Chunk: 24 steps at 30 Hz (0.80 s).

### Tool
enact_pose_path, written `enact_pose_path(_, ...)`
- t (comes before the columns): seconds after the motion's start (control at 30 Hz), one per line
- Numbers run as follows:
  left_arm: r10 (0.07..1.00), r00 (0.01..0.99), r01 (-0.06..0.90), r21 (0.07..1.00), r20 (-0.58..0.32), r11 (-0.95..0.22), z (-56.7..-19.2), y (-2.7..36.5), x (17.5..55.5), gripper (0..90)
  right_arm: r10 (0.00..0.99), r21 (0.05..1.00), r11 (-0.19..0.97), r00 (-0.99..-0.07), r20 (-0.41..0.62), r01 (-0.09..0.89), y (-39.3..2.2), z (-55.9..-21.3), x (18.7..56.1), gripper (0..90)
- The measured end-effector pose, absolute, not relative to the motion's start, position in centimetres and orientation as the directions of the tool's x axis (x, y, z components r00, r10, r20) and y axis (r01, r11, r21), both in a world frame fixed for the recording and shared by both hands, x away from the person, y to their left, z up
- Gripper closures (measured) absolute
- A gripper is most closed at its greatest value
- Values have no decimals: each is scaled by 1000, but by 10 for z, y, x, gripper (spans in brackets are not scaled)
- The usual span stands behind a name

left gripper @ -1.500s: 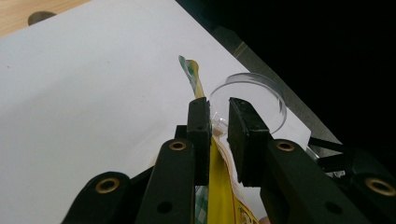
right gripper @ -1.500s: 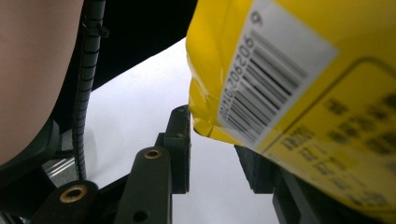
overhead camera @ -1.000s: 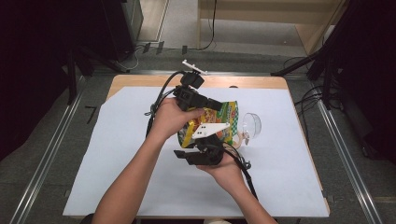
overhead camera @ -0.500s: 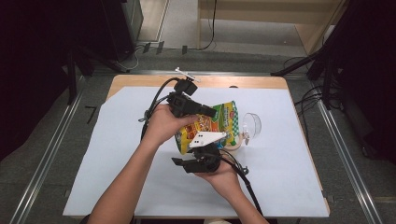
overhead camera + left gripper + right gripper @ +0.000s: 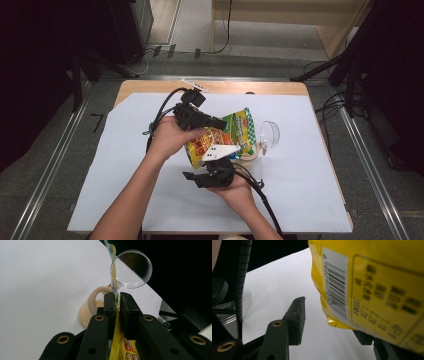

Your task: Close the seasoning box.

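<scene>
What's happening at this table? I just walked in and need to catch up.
A person works a handheld gripper in each hand over a white sheet. The left gripper is clamped on the edge of a yellow snack bag, holding it tilted over a small bowl of tan crumbs, beside a clear round lid. The right gripper sits under the bag's bottom; its jaws have just been opening, one jaw stands clear of the bag and the other is hidden behind it.

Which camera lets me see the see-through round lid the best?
The left gripper view: the clear lid shows as a whole circle just past the yellow bag pinched in the left gripper. The high view shows the lid small, right of the bag. In the right gripper view the bag's barcode side stands in front.
</scene>
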<state>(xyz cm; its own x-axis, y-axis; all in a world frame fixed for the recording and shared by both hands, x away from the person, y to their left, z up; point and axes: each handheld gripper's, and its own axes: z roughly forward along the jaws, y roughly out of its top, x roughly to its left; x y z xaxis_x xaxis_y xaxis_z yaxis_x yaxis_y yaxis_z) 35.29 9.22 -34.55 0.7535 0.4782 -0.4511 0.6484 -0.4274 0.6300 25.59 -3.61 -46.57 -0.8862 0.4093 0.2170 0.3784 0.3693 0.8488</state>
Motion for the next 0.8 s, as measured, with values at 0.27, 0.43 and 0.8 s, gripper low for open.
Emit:
enact_pose_path(0.27, 464, 754, 651, 623, -464, -434, -347, 101, 352, 856, 416, 846, 374, -884, 212, 379, -32, -471, 257, 465)
enact_pose_path(0.43, 438, 762, 644, 624, -476, -442, -351, 105, 354, 860, 424, 845, 380, -883, 201, 375, -33, -475, 256, 453)
enact_pose_path(0.8, 412, 773, 634, 621, -483, -462, -357, 115, 356, 864, 438, 833, 406, -880, 183, 375, -40, -481, 256, 442)
